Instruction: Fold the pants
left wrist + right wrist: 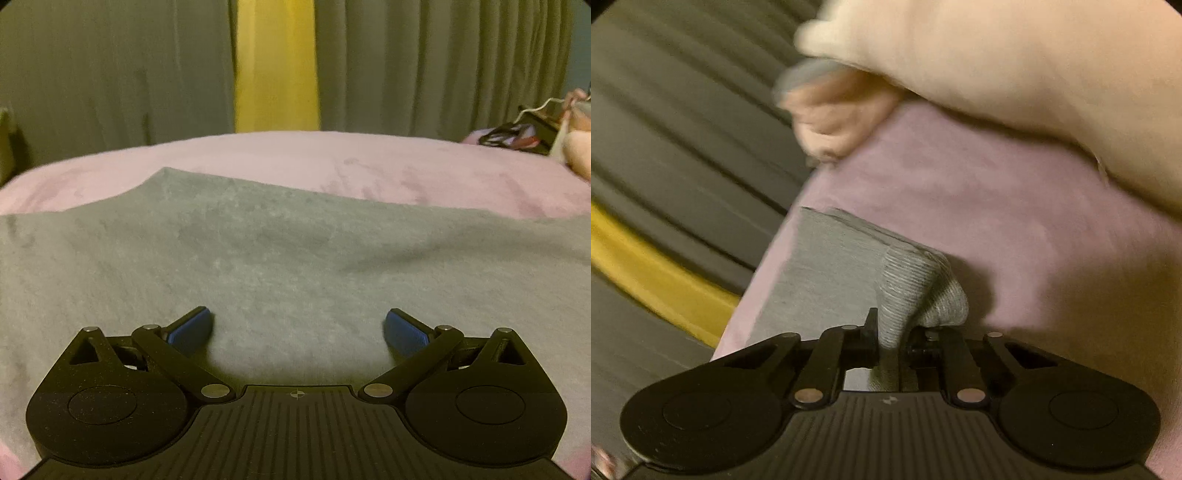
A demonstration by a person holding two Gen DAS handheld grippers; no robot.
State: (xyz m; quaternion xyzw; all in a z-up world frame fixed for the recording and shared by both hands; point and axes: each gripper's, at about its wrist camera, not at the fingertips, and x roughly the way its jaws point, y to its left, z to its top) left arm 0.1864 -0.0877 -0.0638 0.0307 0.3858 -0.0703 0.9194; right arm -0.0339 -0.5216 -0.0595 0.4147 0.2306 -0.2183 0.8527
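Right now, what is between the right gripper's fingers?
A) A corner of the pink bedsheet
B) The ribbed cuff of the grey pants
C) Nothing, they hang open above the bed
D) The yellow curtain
B: in the right wrist view the right gripper is pinched shut on the ribbed cuff of the grey pants, bunching it up off the pink bedsheet.
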